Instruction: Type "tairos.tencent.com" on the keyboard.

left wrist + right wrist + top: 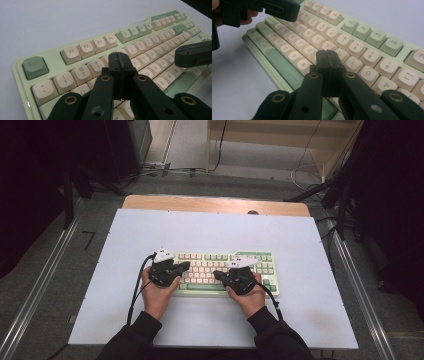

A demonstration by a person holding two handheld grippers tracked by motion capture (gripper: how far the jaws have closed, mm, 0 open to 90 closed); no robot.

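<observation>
Keyboard (225, 272) flat on white table (150, 230), near its front edge. Left gripper (121, 61) above the left-hand keys, right gripper (327, 58) above the right-hand ones; jaws of both closed together, nothing held. Probably rigid and moderately light, with keycaps liable to pop off; best grasped by the case edges.

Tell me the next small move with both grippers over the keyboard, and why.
Probably lower the left gripper a little to press the key under its tip. Both it and the right gripper are shut, so the joined jaws work like fingertips, poised just above the middle rows of the keyboard; which exact key lies beneath is hidden.
</observation>
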